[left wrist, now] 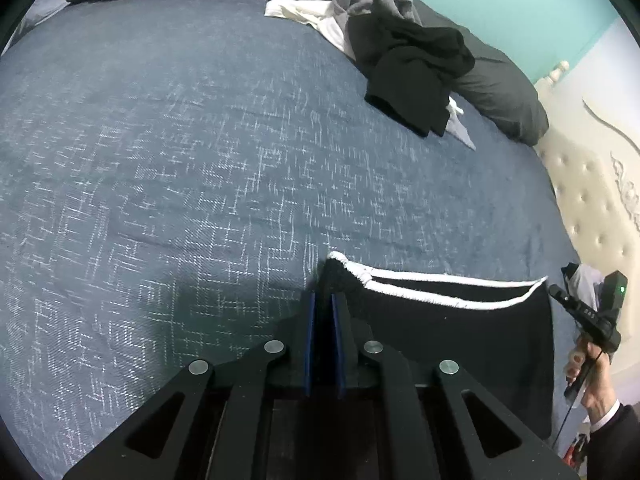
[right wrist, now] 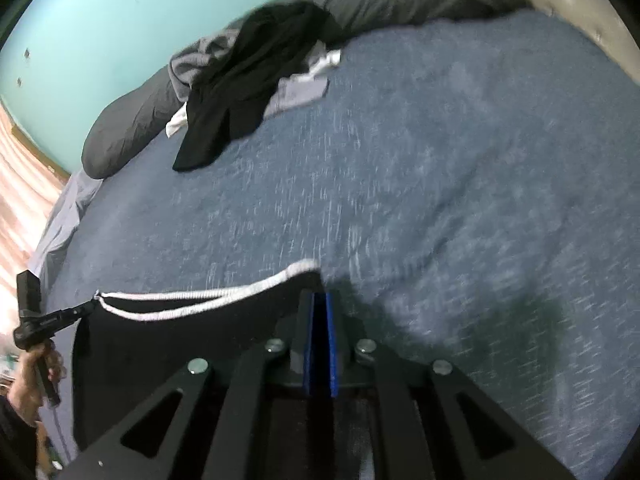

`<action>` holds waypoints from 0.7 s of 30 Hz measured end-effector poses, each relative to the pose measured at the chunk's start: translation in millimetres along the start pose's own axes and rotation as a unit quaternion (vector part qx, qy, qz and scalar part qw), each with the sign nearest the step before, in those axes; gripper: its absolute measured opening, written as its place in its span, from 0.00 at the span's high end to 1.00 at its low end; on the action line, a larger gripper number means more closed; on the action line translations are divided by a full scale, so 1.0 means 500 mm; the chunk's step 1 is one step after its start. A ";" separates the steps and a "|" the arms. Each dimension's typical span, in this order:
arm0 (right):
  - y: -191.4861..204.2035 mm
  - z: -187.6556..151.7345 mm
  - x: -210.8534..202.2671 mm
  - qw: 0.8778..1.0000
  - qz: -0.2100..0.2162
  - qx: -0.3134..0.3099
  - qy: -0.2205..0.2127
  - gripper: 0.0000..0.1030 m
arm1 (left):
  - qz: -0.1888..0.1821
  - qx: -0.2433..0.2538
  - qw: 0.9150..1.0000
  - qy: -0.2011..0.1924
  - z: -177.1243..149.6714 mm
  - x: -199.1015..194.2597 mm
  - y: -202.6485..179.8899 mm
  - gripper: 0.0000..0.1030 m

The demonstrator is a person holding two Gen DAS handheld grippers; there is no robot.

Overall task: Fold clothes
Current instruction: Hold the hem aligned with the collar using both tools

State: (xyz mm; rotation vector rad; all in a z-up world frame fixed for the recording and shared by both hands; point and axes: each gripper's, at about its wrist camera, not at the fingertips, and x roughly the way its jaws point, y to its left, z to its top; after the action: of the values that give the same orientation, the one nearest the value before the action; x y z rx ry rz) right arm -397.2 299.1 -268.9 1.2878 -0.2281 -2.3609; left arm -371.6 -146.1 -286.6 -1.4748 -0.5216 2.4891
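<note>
A black garment with a white-trimmed edge [left wrist: 460, 320] hangs stretched between my two grippers over the near side of the bed. In the left wrist view my left gripper [left wrist: 325, 296] is shut on its left top corner, the blue pads [left wrist: 310, 320] pressed on the cloth. My right gripper [left wrist: 554, 290], held by a hand, pinches the far right corner. In the right wrist view the right gripper [right wrist: 319, 294] is shut on the garment [right wrist: 180, 340]. The left gripper [right wrist: 90, 306] holds the other end. The garment's lower part is hidden below the grippers.
A blue woven bedspread [left wrist: 200, 160] covers the bed. A pile of black, grey and white clothes [left wrist: 400, 52] [right wrist: 256, 92] lies at the far side against dark grey pillows [left wrist: 500, 92]. A cream tufted headboard [left wrist: 592, 184] stands at the right.
</note>
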 end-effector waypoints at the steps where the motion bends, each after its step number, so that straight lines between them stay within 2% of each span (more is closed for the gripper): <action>1: 0.003 0.002 -0.011 1.000 0.005 -0.003 -0.008 0.93 | 0.000 -0.002 1.000 -0.002 0.001 -0.006 0.001 0.86; 2: 0.006 0.004 -0.019 1.000 0.011 -0.007 -0.013 0.90 | 0.001 0.001 1.000 -0.008 0.003 -0.015 -0.001 0.85; 3: 0.011 0.005 -0.026 1.000 0.012 -0.014 -0.016 0.79 | 0.002 0.004 1.000 -0.013 0.004 -0.023 -0.003 0.83; 5: 0.025 0.005 -0.028 0.999 0.012 -0.036 -0.009 0.67 | 0.003 0.013 1.000 -0.021 0.007 -0.037 -0.010 0.78; 8: 0.045 0.003 -0.015 0.998 0.002 -0.063 0.007 0.67 | 0.005 0.036 0.999 -0.023 0.010 -0.044 -0.027 0.76; 11: 0.064 -0.003 0.008 0.996 -0.013 -0.086 0.021 0.67 | 0.017 0.059 0.998 -0.008 0.006 -0.029 -0.044 0.76; 17: 0.095 -0.017 0.067 0.987 -0.049 -0.144 0.057 0.67 | 0.027 0.058 0.998 0.012 0.000 0.018 -0.035 0.76; 21: 0.096 -0.026 0.092 0.984 -0.053 -0.158 0.064 0.69 | 0.027 0.058 0.998 0.018 -0.008 0.039 -0.029 0.76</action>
State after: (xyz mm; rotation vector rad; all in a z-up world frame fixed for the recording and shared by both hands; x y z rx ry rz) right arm -393.9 236.6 -294.4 1.3143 0.2509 -2.2716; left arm -377.6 -125.3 -298.1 -1.5046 -0.3291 2.4825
